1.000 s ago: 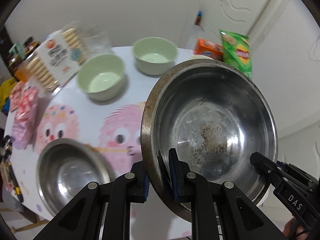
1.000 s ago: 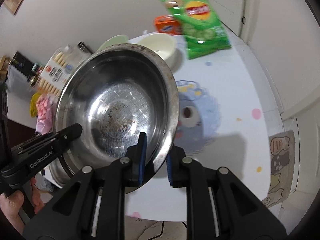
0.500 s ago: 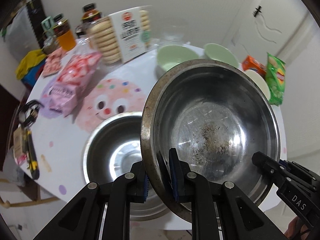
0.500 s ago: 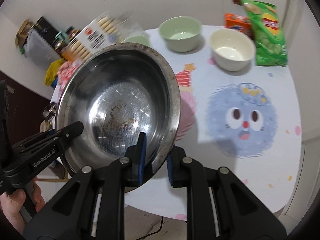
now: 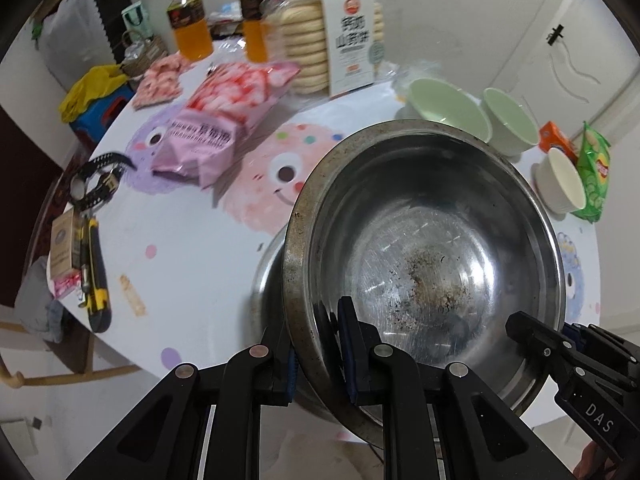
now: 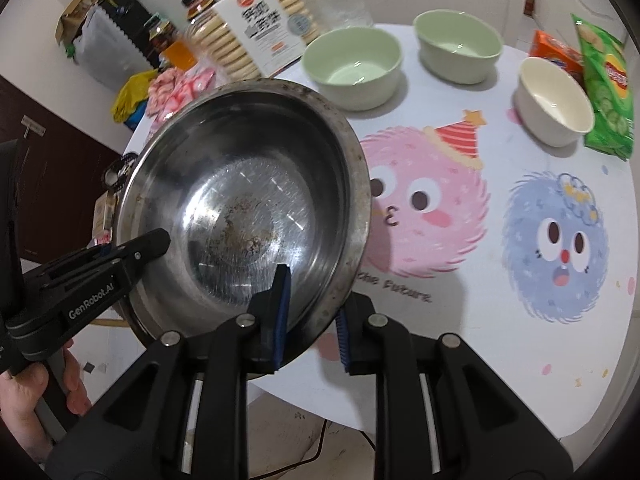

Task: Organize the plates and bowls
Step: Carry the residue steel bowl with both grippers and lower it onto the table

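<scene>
A worn steel bowl (image 5: 432, 264) with brown specks in its bottom hangs tilted over the round table (image 5: 180, 260). My left gripper (image 5: 320, 360) is shut on its near left rim, one pad inside and one outside. My right gripper (image 6: 311, 320) is shut on the opposite rim (image 6: 356, 184); its tip also shows in the left wrist view. A second steel bowl (image 5: 264, 280) stands on the table right under the held one, mostly hidden. Two green bowls (image 6: 352, 64) (image 6: 458, 48) and a cream bowl (image 6: 554, 100) stand apart at the far side.
A pink snack bag (image 5: 224, 120), a biscuit pack (image 5: 340, 40) and juice bottles (image 5: 188, 24) crowd the back left. A chips bag (image 6: 604, 80) and an orange box (image 6: 554, 52) lie beside the cream bowl. A yellow utility knife (image 5: 94, 280) lies at the left edge. A hand (image 6: 24, 392) holds the left gripper.
Both grippers have carried the steel bowl sideways across the table and slightly down. The second steel bowl, earlier off to the left, now lies beneath it.
</scene>
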Tool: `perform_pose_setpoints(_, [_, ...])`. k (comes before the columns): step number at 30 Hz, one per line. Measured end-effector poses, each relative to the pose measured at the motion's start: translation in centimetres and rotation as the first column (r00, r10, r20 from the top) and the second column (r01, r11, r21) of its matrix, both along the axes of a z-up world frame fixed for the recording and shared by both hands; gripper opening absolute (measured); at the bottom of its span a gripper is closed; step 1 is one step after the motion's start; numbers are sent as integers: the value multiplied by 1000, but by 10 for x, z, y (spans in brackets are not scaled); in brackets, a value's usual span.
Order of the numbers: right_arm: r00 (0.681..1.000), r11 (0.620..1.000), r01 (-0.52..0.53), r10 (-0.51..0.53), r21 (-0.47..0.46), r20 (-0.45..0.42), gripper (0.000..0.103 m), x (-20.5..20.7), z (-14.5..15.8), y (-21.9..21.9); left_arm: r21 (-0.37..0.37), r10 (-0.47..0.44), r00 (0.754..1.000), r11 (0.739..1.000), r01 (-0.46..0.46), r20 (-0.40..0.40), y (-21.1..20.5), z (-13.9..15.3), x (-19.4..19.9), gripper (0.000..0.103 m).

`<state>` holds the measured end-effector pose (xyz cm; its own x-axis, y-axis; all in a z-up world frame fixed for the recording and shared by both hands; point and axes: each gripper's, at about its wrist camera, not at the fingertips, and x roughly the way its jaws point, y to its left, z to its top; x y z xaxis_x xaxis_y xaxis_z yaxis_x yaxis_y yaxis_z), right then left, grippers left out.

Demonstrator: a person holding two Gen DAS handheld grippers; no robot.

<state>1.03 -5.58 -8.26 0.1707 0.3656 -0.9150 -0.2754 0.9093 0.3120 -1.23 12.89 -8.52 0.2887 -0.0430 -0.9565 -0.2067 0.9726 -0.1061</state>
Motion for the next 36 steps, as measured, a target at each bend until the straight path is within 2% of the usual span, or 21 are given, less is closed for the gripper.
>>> perform_pose_setpoints(5, [999, 1000, -20, 20, -6, -43, 24, -1, -12, 14, 4, -6, 997, 1000, 7, -71, 8, -16, -2, 19])
perform_pose_setpoints(21, [991, 997, -59, 54, -41, -124, 26, -4, -34, 37, 36, -24, 990, 999, 29, -142, 16, -39, -4, 21])
perform_pose_setpoints(26, [987, 995, -85, 76, -60, -142, 28, -5, -38, 43, 26, -24, 984, 999, 29, -178, 19, -50, -5, 21])
perform_pose_setpoints(36, [984, 989, -116, 101, -95, -144, 30, -3, -39, 48, 28, -24, 981, 999, 29, -191, 17, -54, -2, 26])
